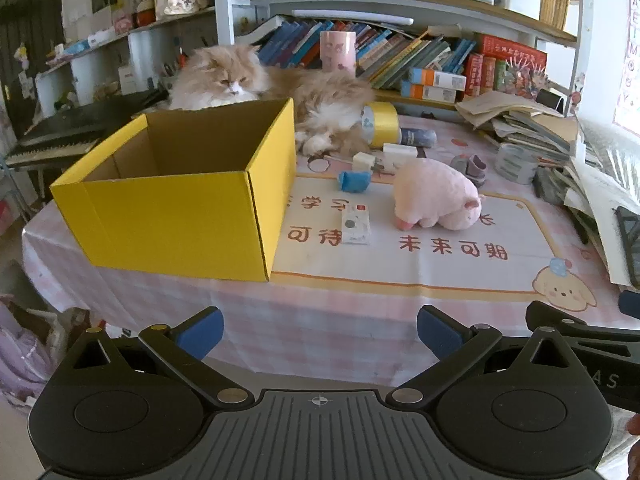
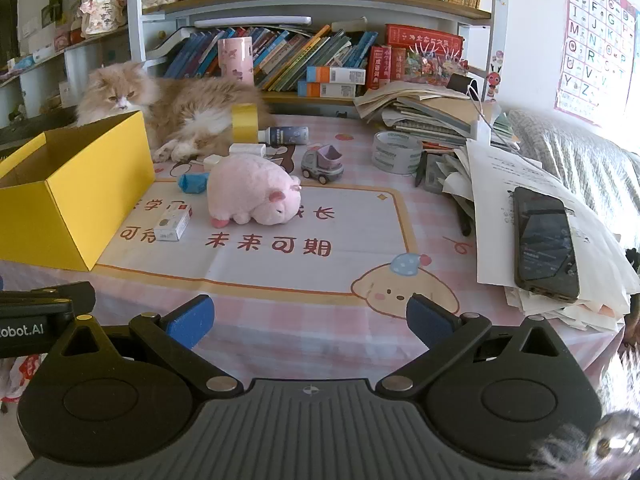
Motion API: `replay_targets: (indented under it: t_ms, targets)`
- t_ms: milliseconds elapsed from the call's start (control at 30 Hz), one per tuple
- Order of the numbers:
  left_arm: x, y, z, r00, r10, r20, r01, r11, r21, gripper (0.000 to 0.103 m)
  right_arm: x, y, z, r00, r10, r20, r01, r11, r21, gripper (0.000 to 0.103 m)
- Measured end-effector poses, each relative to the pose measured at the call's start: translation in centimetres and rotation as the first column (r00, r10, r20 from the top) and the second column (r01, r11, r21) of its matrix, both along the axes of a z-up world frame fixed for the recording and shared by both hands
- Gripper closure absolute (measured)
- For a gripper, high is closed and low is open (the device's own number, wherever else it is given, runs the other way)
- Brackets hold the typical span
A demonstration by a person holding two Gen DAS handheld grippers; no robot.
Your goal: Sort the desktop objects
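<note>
An open yellow cardboard box (image 1: pixel 172 204) (image 2: pixel 68 184) stands on the left of the desk, nothing visible inside it. To its right lie a pink plush pig (image 1: pixel 434 194) (image 2: pixel 254 194), a small white carton (image 1: pixel 355 225) (image 2: pixel 173 224), a blue roll (image 1: pixel 354 181) (image 2: pixel 194 182), a grey toy truck (image 2: pixel 323 164) (image 1: pixel 472 166), a yellow tape roll (image 1: pixel 380 122) (image 2: pixel 245 120) and a dark bottle (image 2: pixel 286 135). My left gripper (image 1: pixel 320 330) hovers open before the desk's near edge. My right gripper (image 2: pixel 310 320) is open too, over the front of the tablecloth.
A fluffy orange-and-white cat (image 1: pixel 256 88) (image 2: pixel 168 104) lies behind the box. A clear tape roll (image 2: pixel 396 152), stacked papers (image 2: pixel 532 216) with a phone (image 2: pixel 546 244) on top, and a bookshelf (image 2: pixel 320 52) fill the right side and back. A keyboard (image 1: pixel 52 140) stands at left.
</note>
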State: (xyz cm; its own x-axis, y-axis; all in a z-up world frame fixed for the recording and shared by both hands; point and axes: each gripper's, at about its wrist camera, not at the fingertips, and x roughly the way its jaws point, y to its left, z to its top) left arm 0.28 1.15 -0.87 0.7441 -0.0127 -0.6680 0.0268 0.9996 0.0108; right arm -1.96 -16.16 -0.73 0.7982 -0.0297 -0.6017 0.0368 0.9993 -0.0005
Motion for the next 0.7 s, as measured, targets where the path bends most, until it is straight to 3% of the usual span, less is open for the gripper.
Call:
replay_targets:
  t_ms: [500,700]
  targets:
    - [0.18,0.23,-0.14,1.000,-0.013,-0.003,0.013,1.000,0.000,0.000,-0.02,0.09,-0.02,1.000,0.000,0.001,0.000,1.000,-0.003,0.000]
    - [-0.32,-0.22,-0.07,0.998,-0.069,0.016,0.068,0.997,0.029,0.000,-0.04,0.09,-0.08,1.000,-0.009,-0.002,0.009,1.000,0.002,0.000]
